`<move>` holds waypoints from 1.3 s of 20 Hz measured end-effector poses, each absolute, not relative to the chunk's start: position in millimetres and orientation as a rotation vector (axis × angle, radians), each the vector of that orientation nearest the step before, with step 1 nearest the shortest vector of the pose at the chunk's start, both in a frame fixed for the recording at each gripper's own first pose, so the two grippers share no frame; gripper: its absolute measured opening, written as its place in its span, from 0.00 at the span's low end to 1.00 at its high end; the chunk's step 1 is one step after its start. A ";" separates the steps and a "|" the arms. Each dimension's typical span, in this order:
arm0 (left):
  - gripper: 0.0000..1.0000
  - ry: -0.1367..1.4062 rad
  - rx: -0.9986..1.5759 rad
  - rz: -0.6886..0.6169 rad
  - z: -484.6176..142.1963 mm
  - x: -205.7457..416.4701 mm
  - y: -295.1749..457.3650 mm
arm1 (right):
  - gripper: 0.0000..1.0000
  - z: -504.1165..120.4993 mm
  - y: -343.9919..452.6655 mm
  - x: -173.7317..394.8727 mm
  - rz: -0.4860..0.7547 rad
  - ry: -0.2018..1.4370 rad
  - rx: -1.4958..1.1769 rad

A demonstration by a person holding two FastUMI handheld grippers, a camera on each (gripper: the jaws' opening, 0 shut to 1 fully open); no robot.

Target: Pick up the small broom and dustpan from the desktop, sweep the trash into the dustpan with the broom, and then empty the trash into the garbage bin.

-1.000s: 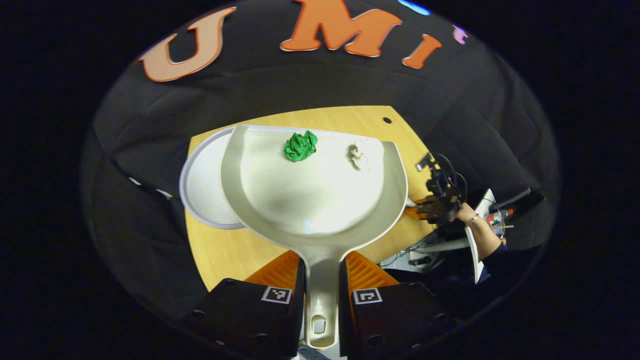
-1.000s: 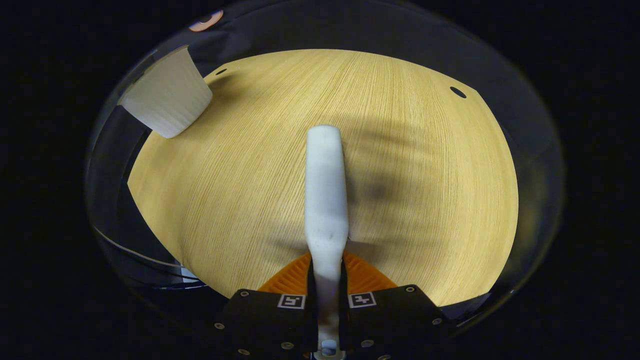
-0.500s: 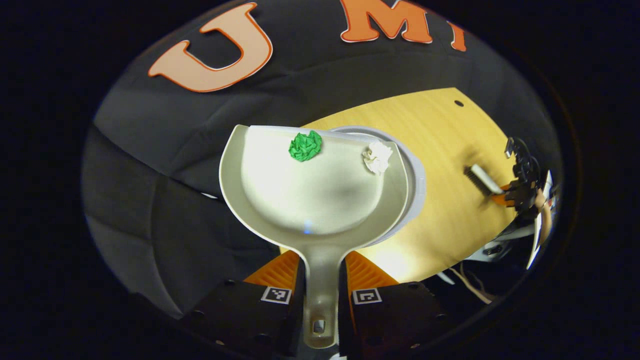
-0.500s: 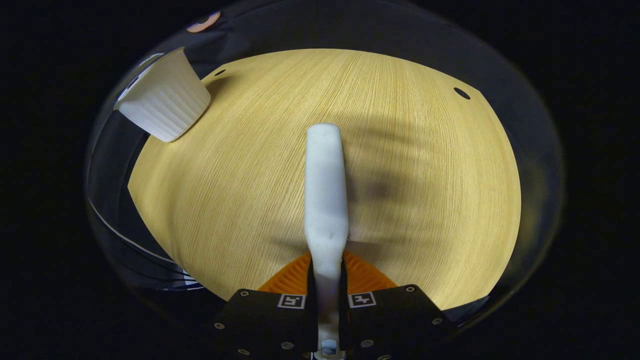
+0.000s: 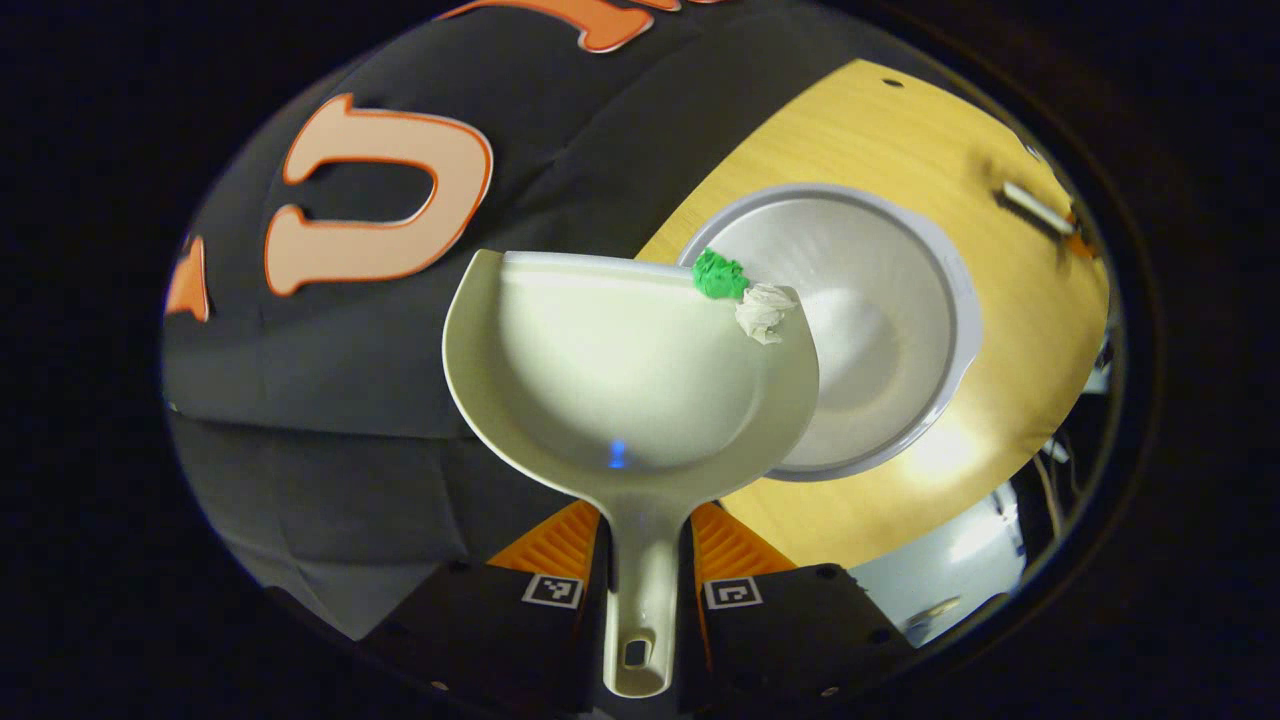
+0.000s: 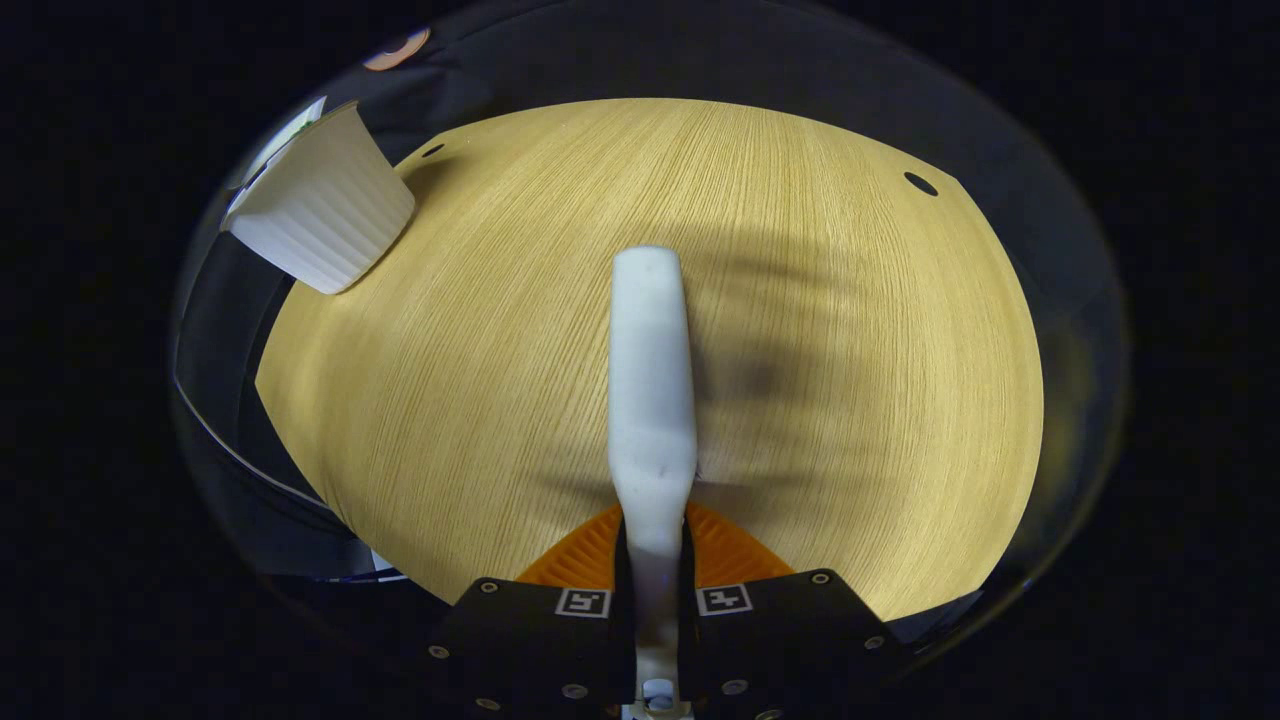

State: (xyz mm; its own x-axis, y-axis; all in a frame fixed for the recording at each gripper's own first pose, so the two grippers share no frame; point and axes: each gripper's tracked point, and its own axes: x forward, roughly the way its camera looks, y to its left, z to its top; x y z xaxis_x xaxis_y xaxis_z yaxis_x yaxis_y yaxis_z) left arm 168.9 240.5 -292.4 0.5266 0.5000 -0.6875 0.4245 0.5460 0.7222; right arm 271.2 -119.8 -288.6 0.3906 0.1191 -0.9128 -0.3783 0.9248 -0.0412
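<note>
Tilted dustpan (image 5: pixel 620 370) holds paper wads (image 5: pixel 745 292) over bin (image 5: pixel 880 330).

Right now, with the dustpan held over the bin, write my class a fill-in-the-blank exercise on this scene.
1. The left gripper holds the dustpan by its ____.
2. Beside the white paper wad lies a ____ one.
3. Both wads sit at the dustpan's front edge, above the white ____.
4. The right gripper is shut on the ____ handle.

Missing words: handle; green; garbage bin; broom

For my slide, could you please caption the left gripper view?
Left gripper tilts the dustpan, green wad and white wad at its lip, over the garbage bin.
</note>
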 end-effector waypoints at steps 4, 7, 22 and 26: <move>0.30 1.086 1.082 0.027 -297.7 171.4 239.7 | 0.16 -288.6 -119.3 271.4 0.317 1.129 -0.258; 0.30 1.063 1.247 0.045 -284.3 176.5 241.7 | 0.16 -289.4 -118.4 271.8 0.315 1.129 -0.260; 0.30 1.000 0.418 -0.010 -327.4 133.3 195.2 | 0.16 -287.6 -113.9 268.8 0.313 1.132 -0.240; 0.30 0.875 0.355 -0.084 -315.2 142.3 163.5 | 0.16 -289.4 -111.9 266.4 0.308 1.130 -0.227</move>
